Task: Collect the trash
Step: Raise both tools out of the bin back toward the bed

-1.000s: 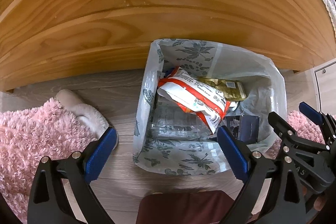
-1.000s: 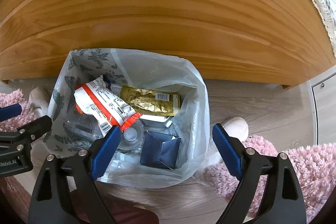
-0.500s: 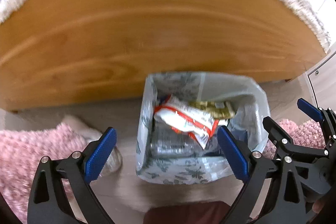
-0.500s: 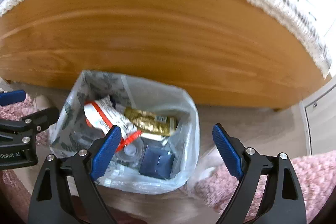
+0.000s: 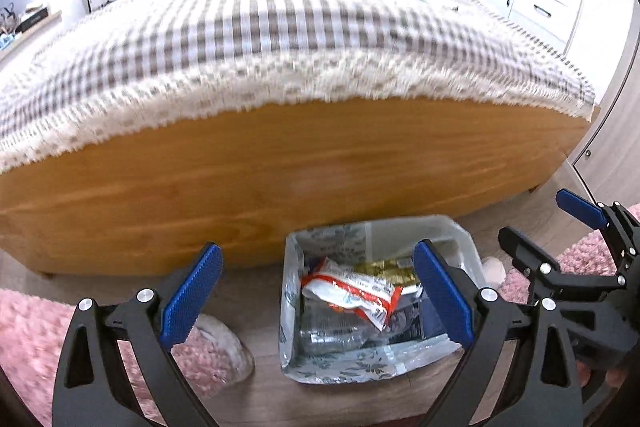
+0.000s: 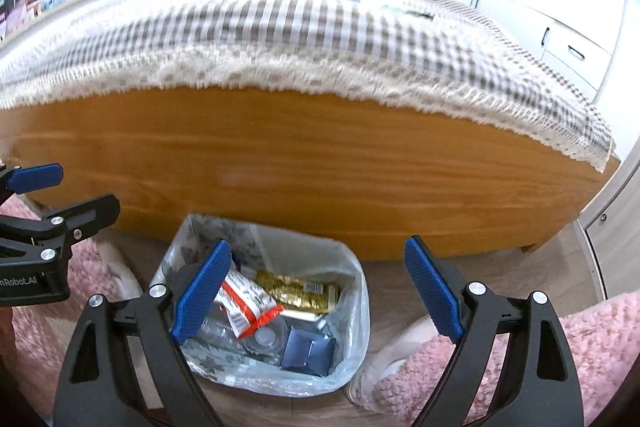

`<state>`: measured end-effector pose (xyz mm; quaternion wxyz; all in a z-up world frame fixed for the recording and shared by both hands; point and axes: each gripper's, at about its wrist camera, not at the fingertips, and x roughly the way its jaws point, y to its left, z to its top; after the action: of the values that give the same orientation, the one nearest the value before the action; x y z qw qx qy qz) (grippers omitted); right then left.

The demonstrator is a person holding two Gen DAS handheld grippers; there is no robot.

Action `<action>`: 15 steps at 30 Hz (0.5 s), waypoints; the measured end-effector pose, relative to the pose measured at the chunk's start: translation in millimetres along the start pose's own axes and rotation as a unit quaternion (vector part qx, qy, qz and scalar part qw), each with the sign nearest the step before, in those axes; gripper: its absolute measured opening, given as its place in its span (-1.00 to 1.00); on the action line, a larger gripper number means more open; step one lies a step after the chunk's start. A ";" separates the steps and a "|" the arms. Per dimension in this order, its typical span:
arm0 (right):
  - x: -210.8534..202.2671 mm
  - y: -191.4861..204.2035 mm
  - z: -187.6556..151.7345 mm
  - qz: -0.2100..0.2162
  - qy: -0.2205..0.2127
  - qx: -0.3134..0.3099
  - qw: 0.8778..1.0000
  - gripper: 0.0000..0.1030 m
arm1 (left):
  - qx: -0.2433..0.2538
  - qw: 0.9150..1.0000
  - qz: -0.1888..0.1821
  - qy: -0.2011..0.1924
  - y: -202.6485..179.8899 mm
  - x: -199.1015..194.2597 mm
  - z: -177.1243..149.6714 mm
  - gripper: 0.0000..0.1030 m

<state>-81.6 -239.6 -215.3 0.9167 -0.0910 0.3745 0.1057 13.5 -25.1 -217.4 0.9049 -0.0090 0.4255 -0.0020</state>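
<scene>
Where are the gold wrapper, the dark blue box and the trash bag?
gold wrapper (image 6: 298,291): right wrist view, middle of its crinkled face.
dark blue box (image 6: 308,349): right wrist view, its top.
trash bag (image 6: 354,311): right wrist view, clear right wall.

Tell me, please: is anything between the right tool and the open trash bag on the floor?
Nothing visible. The right tool is open and empty above the trash bag, whose mouth is open, with wrappers inside.

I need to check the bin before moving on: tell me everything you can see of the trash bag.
The trash bag is thin, translucent plastic with a grey leaf print, standing open on the wood floor at the foot of the bed. It holds a red-and-white wrapper, a gold packet, a dark blue carton and clear plastic. Neither hand-held gripper touches it.
</scene>
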 end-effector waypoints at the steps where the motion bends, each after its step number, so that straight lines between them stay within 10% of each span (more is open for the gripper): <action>1: -4.4 -3.6 3.9 0.002 -0.008 0.008 1.000 0.65 | 0.001 1.000 -0.001 -0.008 0.6 -5.8 2.8 0.81; 15: -44.8 -30.2 53.6 -0.019 -0.103 0.026 0.994 0.65 | 0.000 0.996 -0.001 -0.090 11.2 -50.8 49.6 0.86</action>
<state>-69.1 -261.1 -143.4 0.9543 -0.0628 0.2790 0.0872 19.2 -12.5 -146.8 0.9394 -0.0097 0.3428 -0.0019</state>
